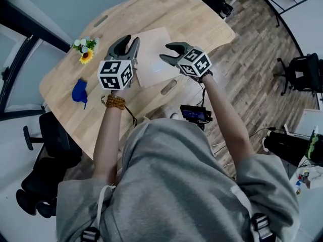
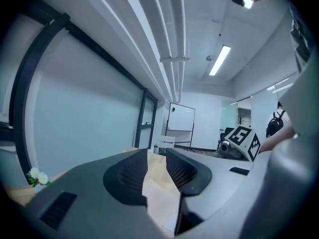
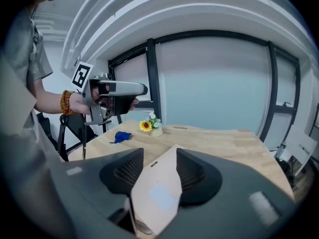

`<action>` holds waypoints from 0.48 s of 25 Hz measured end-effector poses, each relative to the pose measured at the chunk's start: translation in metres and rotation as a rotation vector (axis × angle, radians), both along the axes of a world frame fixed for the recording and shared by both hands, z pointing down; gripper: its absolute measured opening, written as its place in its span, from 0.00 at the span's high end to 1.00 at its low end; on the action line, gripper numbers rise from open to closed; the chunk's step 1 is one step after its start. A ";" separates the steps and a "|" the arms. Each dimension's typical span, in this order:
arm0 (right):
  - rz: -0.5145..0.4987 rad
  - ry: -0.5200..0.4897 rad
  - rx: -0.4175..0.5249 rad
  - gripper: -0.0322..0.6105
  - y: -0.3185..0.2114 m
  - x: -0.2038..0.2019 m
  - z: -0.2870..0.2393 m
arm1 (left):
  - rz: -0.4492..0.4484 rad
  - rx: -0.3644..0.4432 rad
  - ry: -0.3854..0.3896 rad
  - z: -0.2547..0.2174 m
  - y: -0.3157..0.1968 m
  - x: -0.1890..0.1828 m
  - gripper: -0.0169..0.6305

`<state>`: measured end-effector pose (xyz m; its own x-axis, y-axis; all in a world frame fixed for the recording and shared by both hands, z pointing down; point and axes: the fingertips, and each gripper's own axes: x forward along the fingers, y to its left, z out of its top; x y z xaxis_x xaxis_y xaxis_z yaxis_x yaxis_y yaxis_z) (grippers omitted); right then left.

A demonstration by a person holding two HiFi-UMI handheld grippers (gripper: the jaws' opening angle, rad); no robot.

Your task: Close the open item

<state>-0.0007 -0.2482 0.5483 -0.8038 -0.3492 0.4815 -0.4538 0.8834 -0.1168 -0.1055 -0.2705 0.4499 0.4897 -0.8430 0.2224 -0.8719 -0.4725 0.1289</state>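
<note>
Left gripper [image 1: 129, 40]: jaws spread partway, nothing pinched. In its own view the gap [image 2: 157, 153] frames the tan folder [image 2: 159, 193], which lies beyond and below the tips; contact cannot be confirmed.

Right gripper [image 1: 165, 52]: jaws spread wide, nothing pinched. In its own view the folder [image 3: 157, 198] fills the gap [image 3: 159, 153] from below, and a pale patch shows on its top face.

Head view: the folder [image 1: 154, 59] lies flat on the table [image 1: 151, 9], between the two sets of jaws, with the left tips over its left edge and the right tips over its right edge.

Flowers [image 1: 85, 49] and a blue object [image 1: 79, 91] sit well outboard of the left jaws.
</note>
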 end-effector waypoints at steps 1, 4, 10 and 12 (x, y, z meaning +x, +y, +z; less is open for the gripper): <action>-0.002 0.012 0.025 0.61 -0.003 0.003 -0.002 | 0.007 0.016 -0.007 -0.006 0.001 0.003 0.79; 0.008 0.021 0.058 0.62 -0.013 0.012 -0.011 | 0.023 0.053 -0.029 -0.021 0.002 0.010 0.79; 0.039 0.002 0.137 0.62 -0.029 0.028 -0.048 | 0.038 0.124 -0.055 -0.049 0.002 0.021 0.79; 0.050 -0.013 0.174 0.63 -0.033 0.030 -0.066 | 0.036 0.153 -0.059 -0.061 0.002 0.023 0.79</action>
<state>0.0296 -0.2817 0.4819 -0.7891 -0.4660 0.4002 -0.4969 0.8673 0.0300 -0.0825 -0.2680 0.3891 0.5104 -0.8513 0.1218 -0.8578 -0.5140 0.0017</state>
